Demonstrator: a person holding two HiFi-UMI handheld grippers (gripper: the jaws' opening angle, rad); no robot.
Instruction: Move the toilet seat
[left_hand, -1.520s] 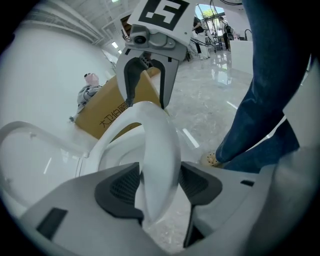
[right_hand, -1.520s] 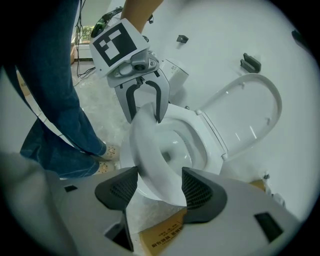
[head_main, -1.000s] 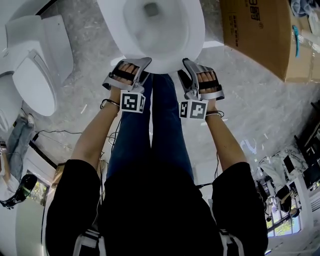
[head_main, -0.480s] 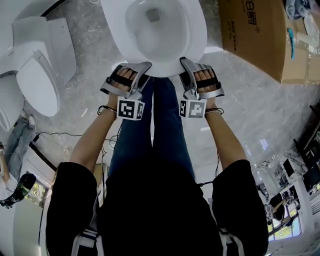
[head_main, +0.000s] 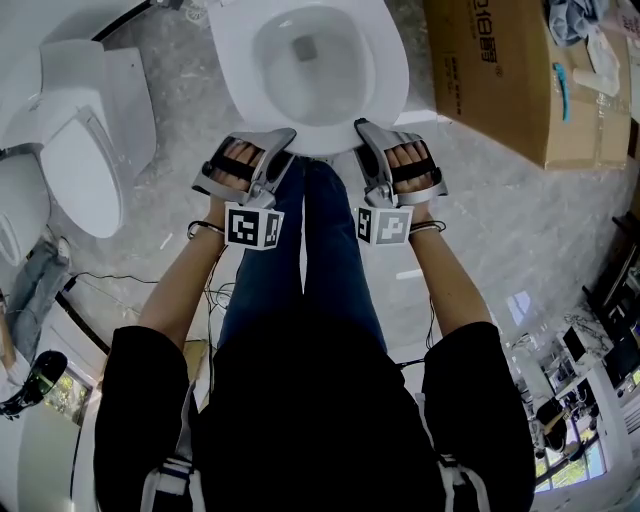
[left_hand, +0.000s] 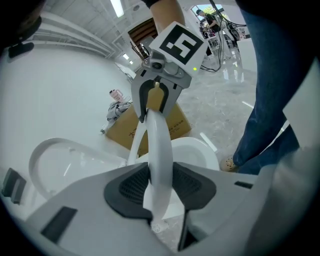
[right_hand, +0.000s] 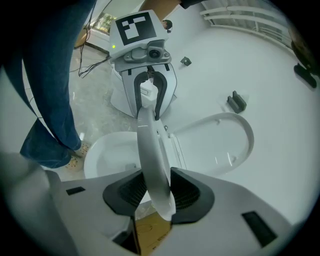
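My left tongs (head_main: 285, 140) and right tongs (head_main: 362, 130) are both closing on the front rim of the toilet seat (head_main: 392, 60), at about seven and five o'clock on its ring, and the pads look pressed against it. The seat lies over the bowl (head_main: 310, 70) at my twelve o'clock. I judge the grip nearly made and the move itself not yet begun.

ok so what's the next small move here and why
Probably finish the squeeze, then raise both grippers together. The left gripper and right gripper each have the seat's front rim between their pads, with jaws closing on it, and the seat looks flat on the bowl.
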